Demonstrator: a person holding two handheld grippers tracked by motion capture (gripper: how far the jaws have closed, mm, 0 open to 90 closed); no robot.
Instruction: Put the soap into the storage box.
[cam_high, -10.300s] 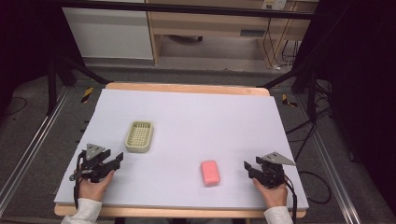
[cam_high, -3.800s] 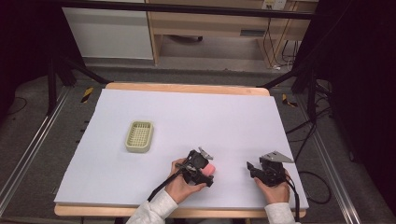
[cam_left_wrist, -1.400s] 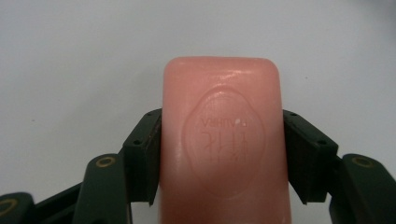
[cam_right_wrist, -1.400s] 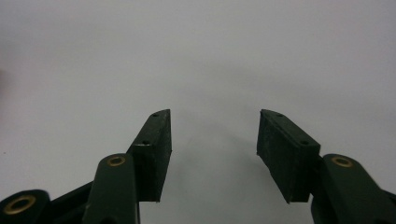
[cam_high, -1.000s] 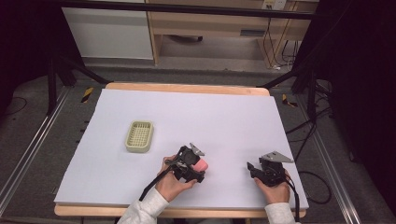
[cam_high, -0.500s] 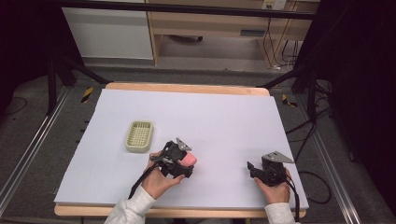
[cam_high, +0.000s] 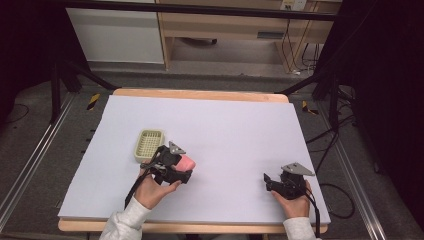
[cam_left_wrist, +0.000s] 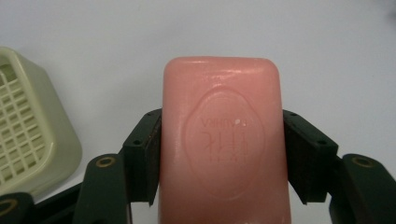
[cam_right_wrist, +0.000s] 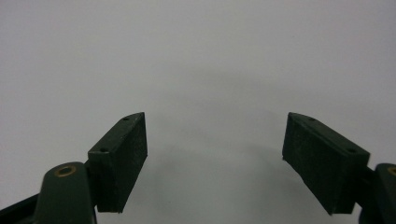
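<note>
Left claw (cam_left_wrist: 219, 154) clamped on pink soap bar (cam_left_wrist: 222, 140), 2 jaws pressing long sides, held near surface (cam_high: 240, 135) front-left, just beside cream soap dish (cam_high: 149, 145). Soap likely rigid, slick, moderately light; mid-side grip suits. Right claw (cam_right_wrist: 215, 158) wide open, empty, near front-right corner.

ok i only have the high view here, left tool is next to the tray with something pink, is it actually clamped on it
Observer: Yes. In the left gripper view the left tool has a black jaw pressed on each long side of the pink soap bar.
Operator: anything on the soap face
Observer: An oval embossed stamp with raised characters, facing the camera.
Operator: and the tray, solid or not
Observer: The pale green tray has a grid of open slots inside, and nothing lies in the part that shows.
Operator: right tool holding anything
Observer: No. The right tool has its jaws wide apart over bare white table.
</note>
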